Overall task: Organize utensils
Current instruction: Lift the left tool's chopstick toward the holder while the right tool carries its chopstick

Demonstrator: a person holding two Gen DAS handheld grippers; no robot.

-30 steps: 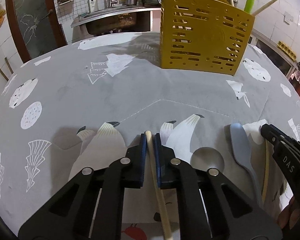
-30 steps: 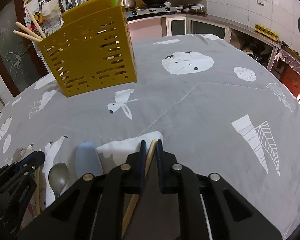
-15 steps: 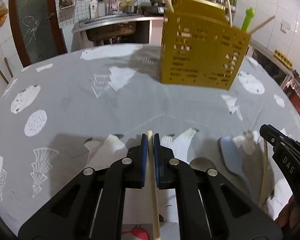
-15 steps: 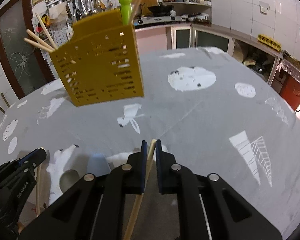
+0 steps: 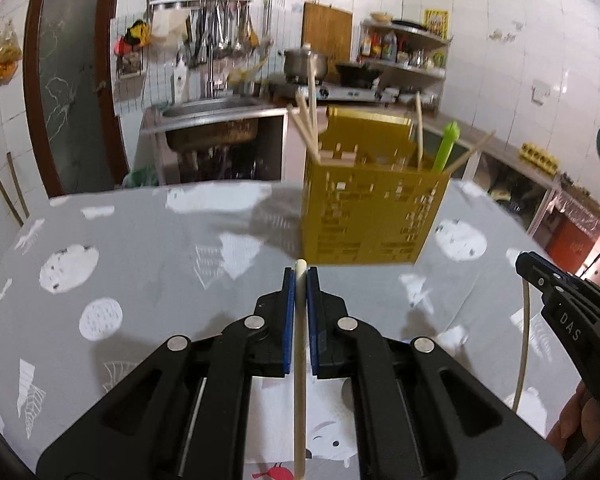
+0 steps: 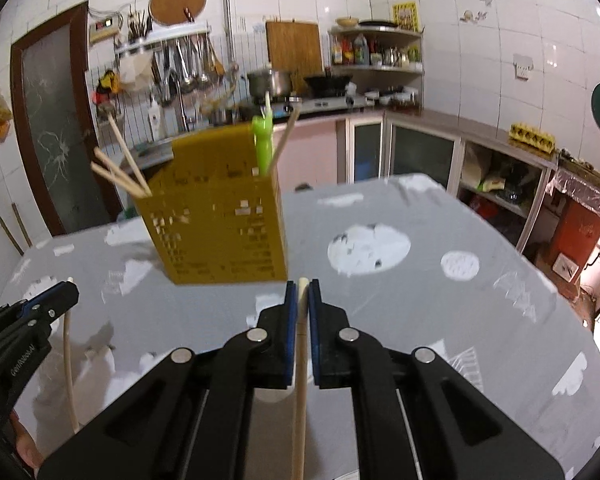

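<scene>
Landmark: yellow slotted utensil holder [image 5: 374, 204], upright on the grey patterned bench [image 5: 148, 248]; already stocked — several wooden chopsticks leaning out at its left corner, a green-handled utensil [image 5: 446, 146] and more sticks toward its right.

Left claw [image 5: 301, 292]: clamped on a pale chopstick [image 5: 300, 368]; tip just proud of the blue pads, shaft running back under the claw; short of the holder and level with its base in view.

Right claw [image 6: 302, 300]: clamped likewise on a second chopstick [image 6: 300, 380]; also short of the holder, toward its right lower corner; visible from the left wrist view as a black claw at far right with its stick hanging below.

Step in hand, judged: carrying both sticks toward the holder for dropping in.

Handling notes:
- grip near one end, long free length behind — prone to swing or pivot between pads; keep pinch firm, move smoothly;
- lift high enough to clear the holder's rim before crossing over it;
- tilt each stick close to upright, lower end first, into an open compartment;
- avoid the sticks already leaning out at the left corner; a knock could tip the light holder;
- release only once the lower end is well inside — one claw at a time if crowded.
</scene>
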